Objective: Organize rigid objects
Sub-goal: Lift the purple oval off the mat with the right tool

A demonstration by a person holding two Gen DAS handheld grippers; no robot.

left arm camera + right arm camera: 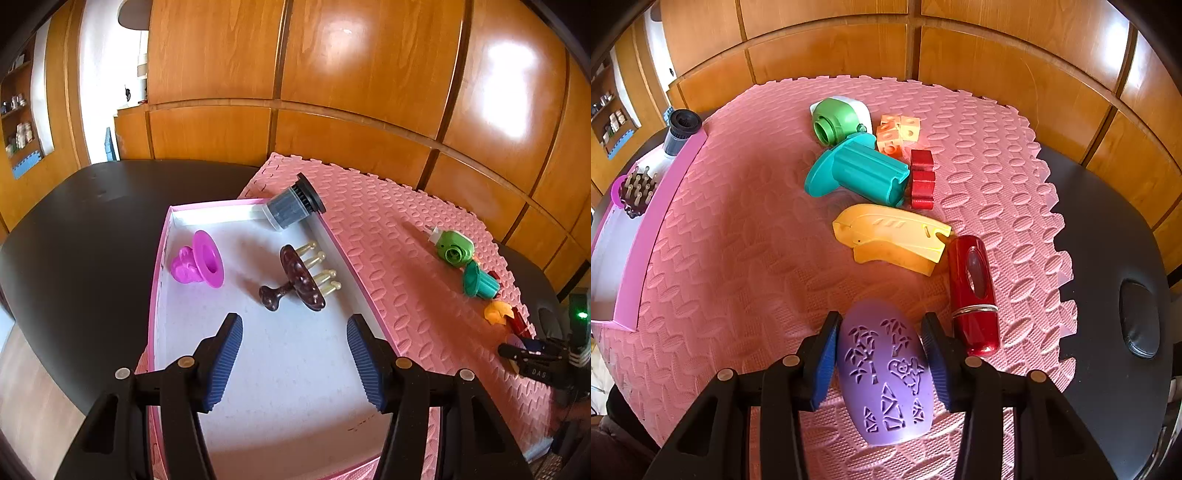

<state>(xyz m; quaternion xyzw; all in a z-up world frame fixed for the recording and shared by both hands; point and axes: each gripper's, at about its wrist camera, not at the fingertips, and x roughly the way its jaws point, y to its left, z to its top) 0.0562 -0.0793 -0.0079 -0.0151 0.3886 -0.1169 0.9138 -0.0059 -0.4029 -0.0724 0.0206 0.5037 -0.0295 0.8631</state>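
We are clamping the right gripper (881, 354) on the purple shell (886, 373); our left gripper (294, 356) is gaping wide over the pink-rimmed box (295, 406).

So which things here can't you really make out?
- Lilac carved piece, right wrist view: its near end and its sides are covered by the right gripper, so firm contact can't be confirmed.
- Red block, right wrist view: partly behind the teal spool.
- Shelf bottles, left wrist view: too small to identify.
- White tray, left wrist view: its near end is cut off by the left gripper.
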